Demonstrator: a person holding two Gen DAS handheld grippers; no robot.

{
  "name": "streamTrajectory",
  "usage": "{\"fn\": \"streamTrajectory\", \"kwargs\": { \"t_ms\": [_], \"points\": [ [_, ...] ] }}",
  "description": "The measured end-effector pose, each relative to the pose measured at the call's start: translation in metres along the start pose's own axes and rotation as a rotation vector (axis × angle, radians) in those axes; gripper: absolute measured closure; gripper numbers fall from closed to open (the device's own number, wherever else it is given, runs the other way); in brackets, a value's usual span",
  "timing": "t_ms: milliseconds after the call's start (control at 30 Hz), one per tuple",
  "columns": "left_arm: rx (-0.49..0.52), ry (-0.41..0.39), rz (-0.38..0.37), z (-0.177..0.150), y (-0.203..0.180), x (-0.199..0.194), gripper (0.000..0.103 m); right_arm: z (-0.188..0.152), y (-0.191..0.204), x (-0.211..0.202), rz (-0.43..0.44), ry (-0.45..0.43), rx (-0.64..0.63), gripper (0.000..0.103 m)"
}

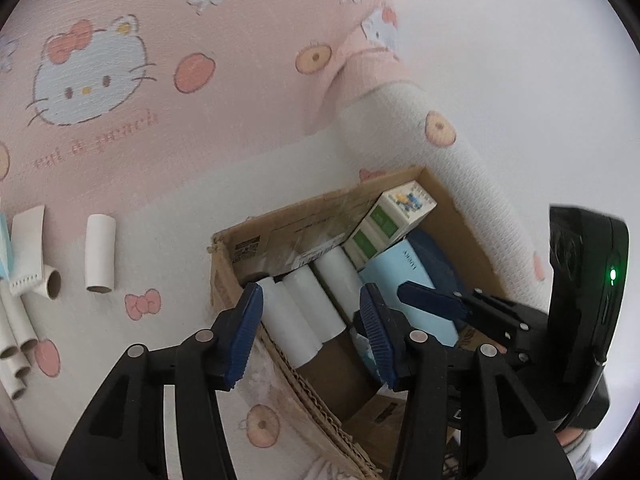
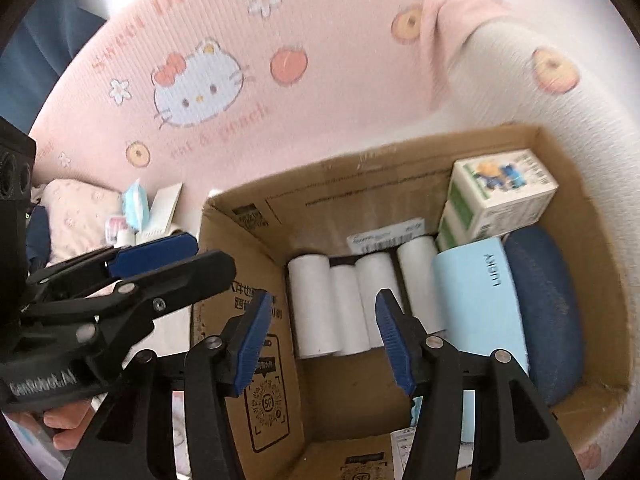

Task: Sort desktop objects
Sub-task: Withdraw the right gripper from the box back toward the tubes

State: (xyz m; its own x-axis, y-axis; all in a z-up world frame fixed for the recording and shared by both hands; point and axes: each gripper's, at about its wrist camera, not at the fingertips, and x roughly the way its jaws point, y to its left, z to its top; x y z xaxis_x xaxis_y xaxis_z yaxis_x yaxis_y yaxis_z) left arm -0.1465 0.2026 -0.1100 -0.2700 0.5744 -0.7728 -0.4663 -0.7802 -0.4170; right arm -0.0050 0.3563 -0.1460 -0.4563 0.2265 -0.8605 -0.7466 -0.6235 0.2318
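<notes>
Both the left gripper [image 1: 312, 332] and right gripper [image 2: 324, 338] stand open and empty above the cardboard box [image 2: 400, 172], where four paper tubes [image 2: 314, 308] lie sorted; more tubes [image 1: 100, 254] wait outside, left of the fingers.

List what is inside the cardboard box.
The cardboard box holds four white rolls side by side, a light blue case, a dark blue pouch and a white-green carton. Anything beneath them is covered.
</notes>
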Motion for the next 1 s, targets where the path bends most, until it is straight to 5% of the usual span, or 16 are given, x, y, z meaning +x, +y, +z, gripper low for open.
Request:
{"fn": "streamTrajectory", "kwargs": {
  "t_ms": [167, 233, 267, 467, 700, 1000],
  "points": [
    [-0.039, -0.087, -0.031, -0.015, 0.011, -0.019, 0.057, -0.008, 0.007, -0.027, -0.012, -0.104, -0.006, 0.040],
    [-0.065, -0.090, -0.039, -0.020, 0.017, -0.022, 0.089, -0.014, 0.013, -0.032, -0.029, -0.134, -0.008, 0.039],
    [-0.081, -0.085, -0.045, -0.022, 0.020, -0.023, 0.094, -0.017, 0.017, -0.034, -0.045, -0.145, -0.013, 0.039],
    [-0.133, -0.110, -0.094, -0.039, 0.040, -0.034, 0.095, -0.035, 0.039, -0.043, -0.118, -0.237, -0.063, 0.039],
    [-0.049, -0.153, -0.001, -0.087, 0.054, -0.051, 0.095, -0.060, 0.078, -0.054, -0.260, -0.393, -0.197, 0.030],
    [0.051, -0.182, 0.118, -0.147, 0.089, -0.072, 0.095, -0.090, 0.145, -0.041, -0.241, -0.422, -0.386, 0.028]
  ]
}}
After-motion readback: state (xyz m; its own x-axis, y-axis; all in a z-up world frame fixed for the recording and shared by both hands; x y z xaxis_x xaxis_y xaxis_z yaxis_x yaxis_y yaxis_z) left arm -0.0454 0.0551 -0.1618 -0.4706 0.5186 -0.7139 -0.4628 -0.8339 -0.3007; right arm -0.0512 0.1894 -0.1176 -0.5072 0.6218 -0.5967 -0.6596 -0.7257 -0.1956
